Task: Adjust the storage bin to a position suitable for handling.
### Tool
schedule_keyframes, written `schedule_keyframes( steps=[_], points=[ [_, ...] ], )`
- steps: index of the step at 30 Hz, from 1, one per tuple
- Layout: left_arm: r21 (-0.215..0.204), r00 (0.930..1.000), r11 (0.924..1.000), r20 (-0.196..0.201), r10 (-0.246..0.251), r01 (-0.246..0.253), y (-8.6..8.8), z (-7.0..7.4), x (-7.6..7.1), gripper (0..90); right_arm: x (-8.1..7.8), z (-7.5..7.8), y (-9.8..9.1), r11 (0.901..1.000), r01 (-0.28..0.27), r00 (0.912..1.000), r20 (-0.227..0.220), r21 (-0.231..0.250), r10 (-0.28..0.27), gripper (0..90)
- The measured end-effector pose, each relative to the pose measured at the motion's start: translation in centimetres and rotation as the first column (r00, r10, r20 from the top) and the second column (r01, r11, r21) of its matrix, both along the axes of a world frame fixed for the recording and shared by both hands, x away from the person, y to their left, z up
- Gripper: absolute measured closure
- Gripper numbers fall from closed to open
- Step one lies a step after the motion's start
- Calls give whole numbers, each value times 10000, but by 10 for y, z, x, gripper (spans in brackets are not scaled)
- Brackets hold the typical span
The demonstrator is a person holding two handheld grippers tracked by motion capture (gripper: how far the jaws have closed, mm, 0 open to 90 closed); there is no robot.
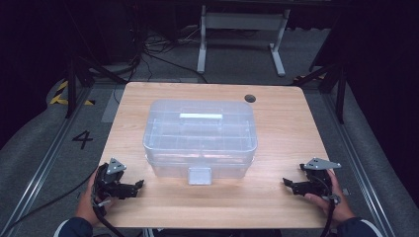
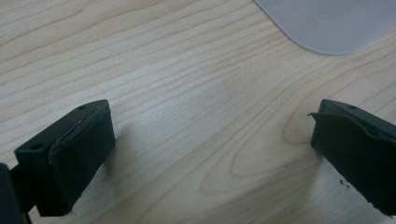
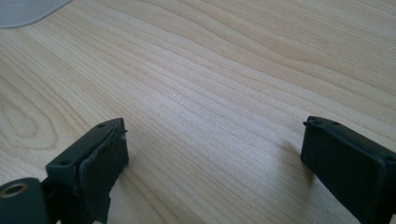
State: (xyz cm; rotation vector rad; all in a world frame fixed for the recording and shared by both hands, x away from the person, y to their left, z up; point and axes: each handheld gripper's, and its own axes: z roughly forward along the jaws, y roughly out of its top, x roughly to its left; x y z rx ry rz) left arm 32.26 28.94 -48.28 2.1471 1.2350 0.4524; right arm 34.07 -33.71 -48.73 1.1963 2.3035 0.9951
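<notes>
Both my grippers, left (image 1: pixel 140 184) and right (image 1: pixel 286 181), rest spread and empty flanking the box (image 1: pixel 200 136): light, stiff, slick plastic, probably best gripped at its front latch (image 1: pixel 199 175).

A lidded storage box (image 1: pixel 200 136) is set at the middle of the table (image 1: pixel 281 133), flanked near the front edge by the left gripper (image 1: pixel 138 185) and right gripper (image 1: pixel 288 183).

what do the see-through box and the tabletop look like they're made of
The clear lidded rectangular storage box looks like translucent, slightly frosted plastic: its inner dividers show through the walls. The pale tabletop looks like wood or wood-grain laminate with a smooth matte finish: grain lines run across it.
</notes>
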Motion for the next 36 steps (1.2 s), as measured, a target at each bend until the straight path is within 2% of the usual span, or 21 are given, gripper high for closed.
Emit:
schedule_keyframes(
  steps=[2, 6, 7, 10, 12, 16, 17, 19, 22, 24, 26, 27, 31, 33, 36],
  points=[
    [54, 9999, 9999, -102, -92, 93, 1, 1, 1, 1, 0, 0, 0, 10000, 0, 10000, -2, 0, 0, 76],
    [63, 9995, 9995, -53, -312, 312, 2, 0, 3, 0, 0, 0, 0, 10000, 32, 10000, -47, -19, -32, 78],
    [-56, 9996, 9996, -69, -291, 291, 1, 0, 3, 0, 0, 1, 0, 10000, 35, 9999, -97, -82, -35, 78],
    [35, 9988, 9988, -42, -479, 479, 0, 0, 4, 2, 2, 2, -1, 9998, -117, 9998, -141, -138, 115, 78],
    [113, 9971, 9971, -18, -754, 755, -1, 1, 4, 4, 4, 3, -2, 9997, -165, 9996, -253, -184, 160, 78],
    [123, 9960, 9959, -33, -892, 892, -3, 1, 4, 5, 6, 5, -1, 9994, -64, 9989, -475, -329, 49, 83],
    [39, 9962, 9962, -49, -872, 872, -4, 0, 3, 4, 7, 6, -1, 9993, -54, 9986, -530, -364, 35, 110],
    [147, 9956, 9955, -89, -933, 934, -5, 1, 4, 4, 8, 8, -1, 9995, -170, 9991, -403, -249, 160, 232],
    [73, 9961, 9961, -2, -878, 878, -8, 0, 4, 4, 9, 9, -1, 9995, -130, 9991, -403, -283, 119, 226],
    [107, 9956, 9955, 7, -942, 942, -8, 0, 5, 4, 11, 14, -3, 9987, -16, 9984, -571, 507, 45, 225],
    [105, 9954, 9953, 5, -958, 958, -8, 0, 6, 5, 11, 20, -2, 9987, -80, 9995, -300, 500, 95, 242],
    [105, 9954, 9953, 10, -960, 960, -8, 0, 5, 5, 10, 22, 0, 9992, -234, 9997, -90, 328, 237, 245],
    [98, 9954, 9953, 8, -961, 961, -8, 0, 6, 6, 7, 31, 4, 9981, -495, 9987, 173, 373, 489, 263],
    [78, 9953, 9953, 15, -966, 966, -8, 0, 6, 6, 4, 35, 8, 9979, -636, 9969, 460, 89, 631, 262],
    [48, 9953, 9953, 21, -966, 966, -8, 0, 6, 6, 1, 43, 11, 9972, -743, 9943, 773, 98, 734, 262]
  ],
)
